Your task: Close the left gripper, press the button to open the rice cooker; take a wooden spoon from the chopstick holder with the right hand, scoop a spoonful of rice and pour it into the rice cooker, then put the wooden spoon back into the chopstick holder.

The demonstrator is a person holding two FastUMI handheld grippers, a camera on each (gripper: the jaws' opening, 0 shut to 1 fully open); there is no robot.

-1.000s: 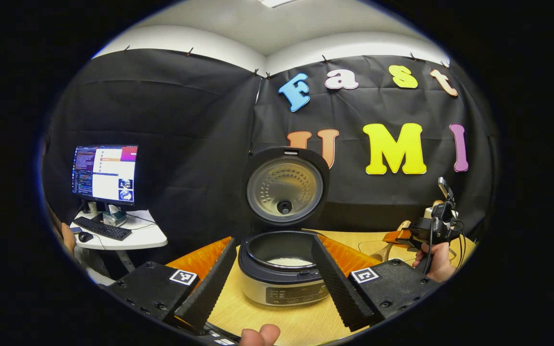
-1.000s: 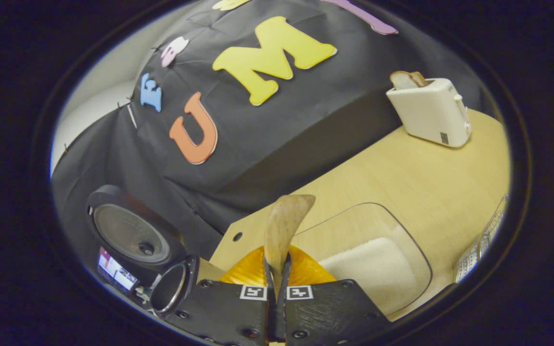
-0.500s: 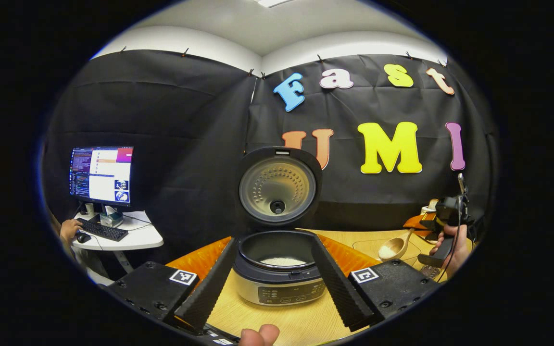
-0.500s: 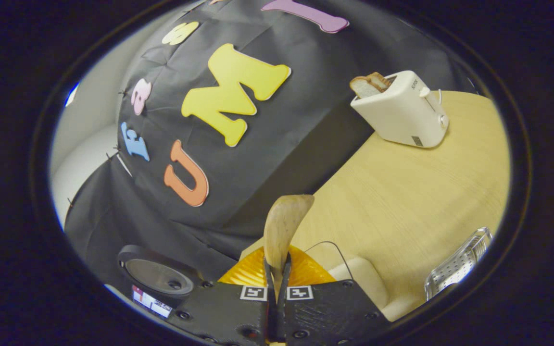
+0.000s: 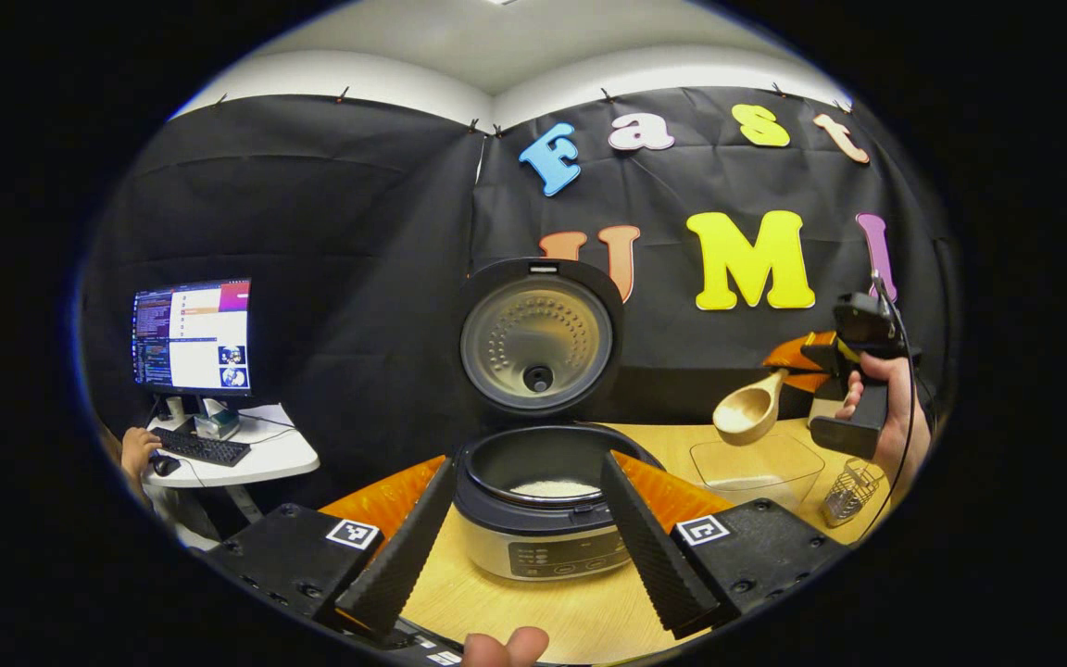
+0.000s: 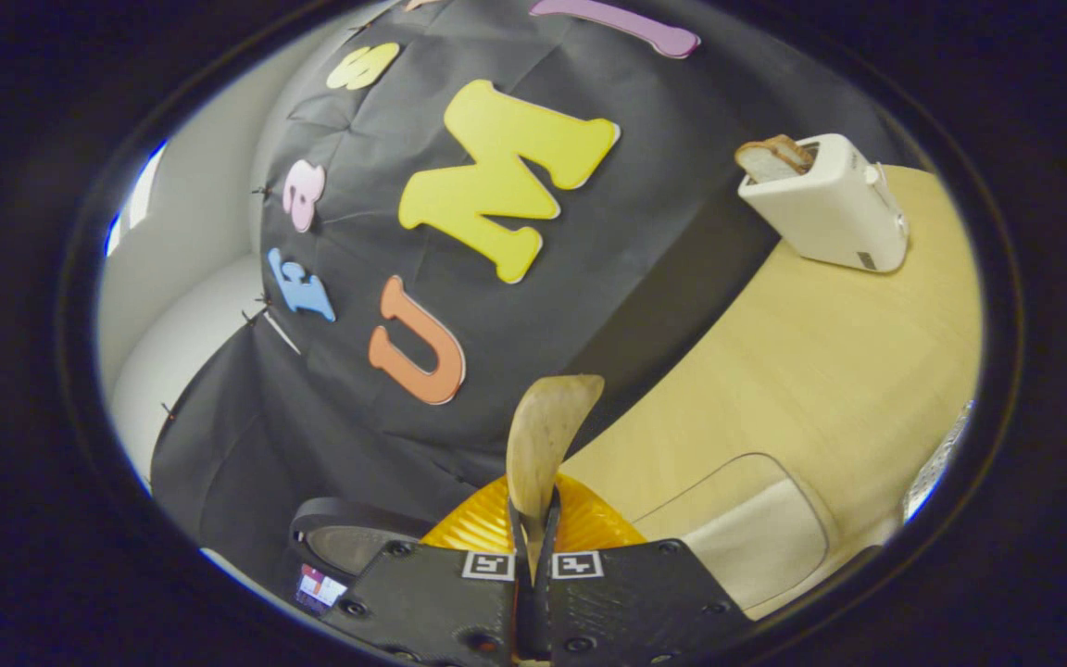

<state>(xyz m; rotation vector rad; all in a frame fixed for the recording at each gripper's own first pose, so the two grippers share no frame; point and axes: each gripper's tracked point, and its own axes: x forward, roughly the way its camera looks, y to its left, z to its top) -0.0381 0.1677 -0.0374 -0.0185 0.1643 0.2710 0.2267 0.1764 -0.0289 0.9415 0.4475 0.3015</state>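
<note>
- Left gripper [image 5: 529, 537] standing with both fingers spread wide, gripping nothing, hanging just above the pale wooden tabletop [image 5: 533, 616].
- Sitting between and just beyond those fingers: the round silver-and-black rice cooker [image 5: 547, 519], its black lid [image 5: 538, 345] swung upright at the back, a thin layer of white rice [image 5: 554, 488] lying in the dark inner pot.
- Right gripper [image 6: 533, 533] clamping its fingers almost together on the handle of the light-brown wooden spoon [image 6: 543, 445], bowl pointing forward and up past the fingertips.
- In the left gripper view, hanging to the right of the left gripper's fingers and higher than the cooker: that spoon [image 5: 748, 410], raised in the air, its bowl appearing empty.
- Lying directly under the spoon: a clear plastic container [image 5: 756, 468] holding rice [image 6: 760, 542].
- Standing just right of the container, below the hand [image 5: 885, 408] gripping the right gripper: a small wire-mesh chopstick holder [image 5: 847, 491].
- Resting far ahead of the right gripper, at the table's far edge: a cream-white toaster [image 6: 830, 218] with browned bread sticking out.
</note>
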